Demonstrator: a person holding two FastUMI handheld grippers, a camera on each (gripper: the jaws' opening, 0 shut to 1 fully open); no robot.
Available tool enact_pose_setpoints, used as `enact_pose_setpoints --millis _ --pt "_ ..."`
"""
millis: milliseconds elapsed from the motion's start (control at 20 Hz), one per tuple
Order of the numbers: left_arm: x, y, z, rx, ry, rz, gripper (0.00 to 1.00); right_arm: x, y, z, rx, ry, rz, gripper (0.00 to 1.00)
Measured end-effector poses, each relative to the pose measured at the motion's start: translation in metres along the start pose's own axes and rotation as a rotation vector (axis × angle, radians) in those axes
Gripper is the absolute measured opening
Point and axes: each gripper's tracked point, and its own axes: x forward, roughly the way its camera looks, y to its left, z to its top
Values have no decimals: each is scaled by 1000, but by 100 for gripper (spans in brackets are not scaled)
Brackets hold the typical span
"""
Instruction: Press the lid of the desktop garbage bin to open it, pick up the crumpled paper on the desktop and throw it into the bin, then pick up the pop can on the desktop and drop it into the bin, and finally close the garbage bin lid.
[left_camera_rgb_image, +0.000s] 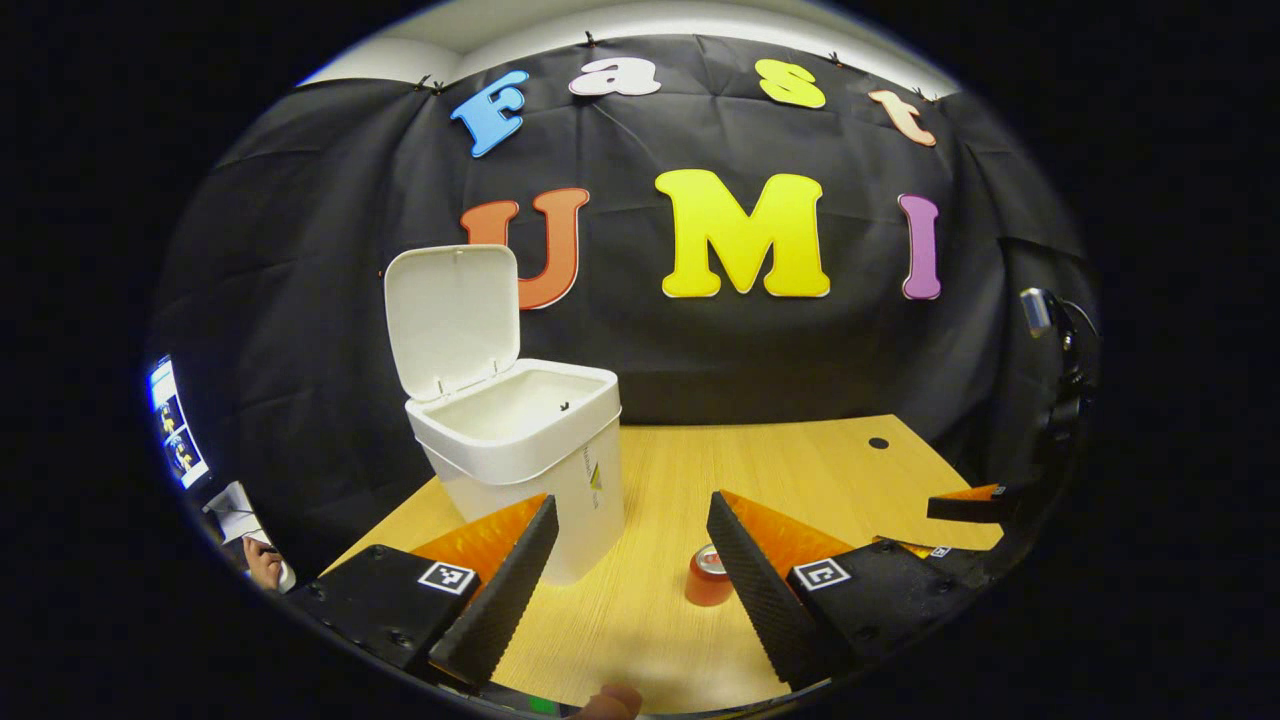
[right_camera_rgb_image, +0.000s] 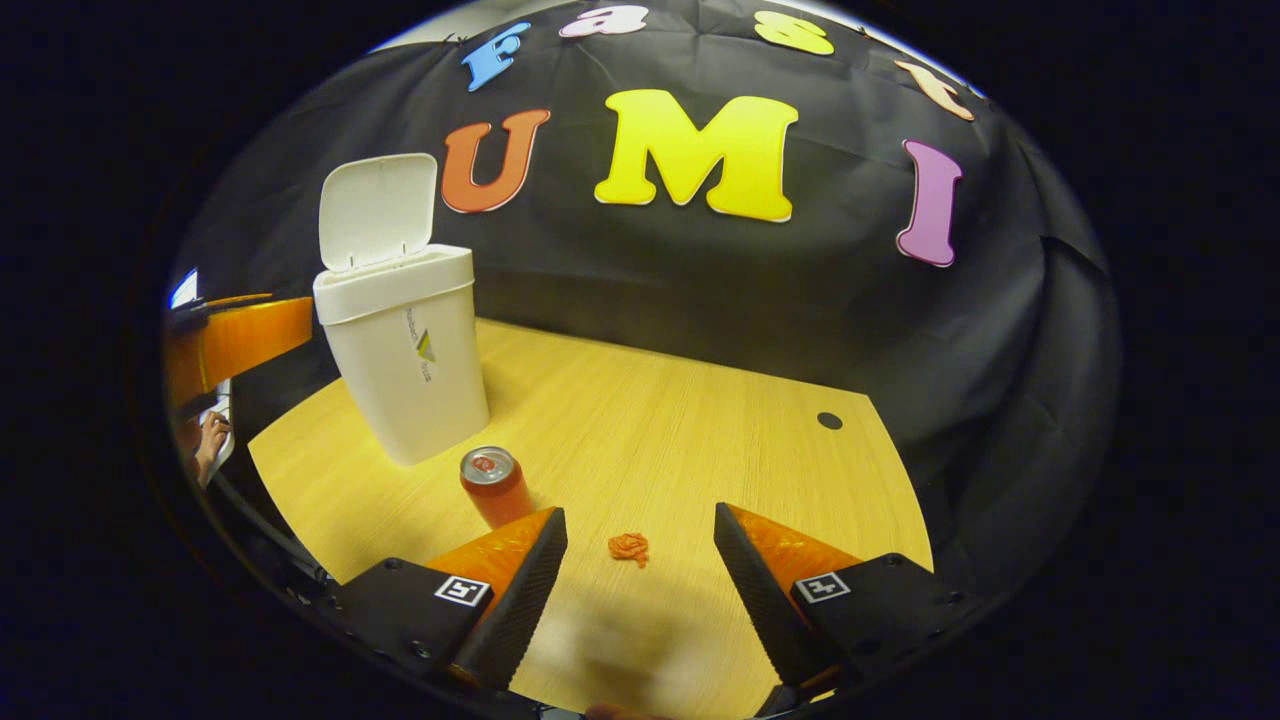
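Observation:
The white desktop bin (left_camera_rgb_image: 525, 445) stands on the wooden table with its lid (left_camera_rgb_image: 455, 320) flipped up and its inside looking bare. In the right gripper view the bin (right_camera_rgb_image: 405, 345) is at the left, lid (right_camera_rgb_image: 375, 210) upright. A red pop can (right_camera_rgb_image: 495, 487) stands upright right of the bin, also seen as the can (left_camera_rgb_image: 708, 576) beside the left gripper's right finger. A small orange crumpled paper (right_camera_rgb_image: 629, 547) lies on the table between the fingers of my right gripper (right_camera_rgb_image: 640, 555), which is open above it. My left gripper (left_camera_rgb_image: 632, 545) is open near the bin's front.
The wooden table (right_camera_rgb_image: 680, 430) has a dark cable hole (right_camera_rgb_image: 829, 420) at its far right. The other gripper (left_camera_rgb_image: 965, 505) shows at the right edge of the left gripper view. A screen (left_camera_rgb_image: 175, 425) and a person's hand (left_camera_rgb_image: 262, 565) are at the far left.

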Motion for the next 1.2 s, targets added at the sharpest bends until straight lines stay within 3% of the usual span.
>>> enact_pose_setpoints --millis 450,600,750,1000,1150,1200 --pt "-19 0 -65 74 125 -16 99 79 -1 -70 -58 275 -48 93" --pt "-25 1 -82 87 156 -19 99 106 6 -89 -65 355 -17 94" --pt "-31 6 -91 103 175 -16 99 126 6 -97 -114 394 2 88" --pt "-38 18 -107 69 229 20 98 142 5 -109 -119 478 20 86" --pt "-39 18 -101 116 211 22 98 146 11 -109 -121 508 74 68" --pt "-40 17 -100 125 208 15 98 148 13 -110 -128 513 84 68"
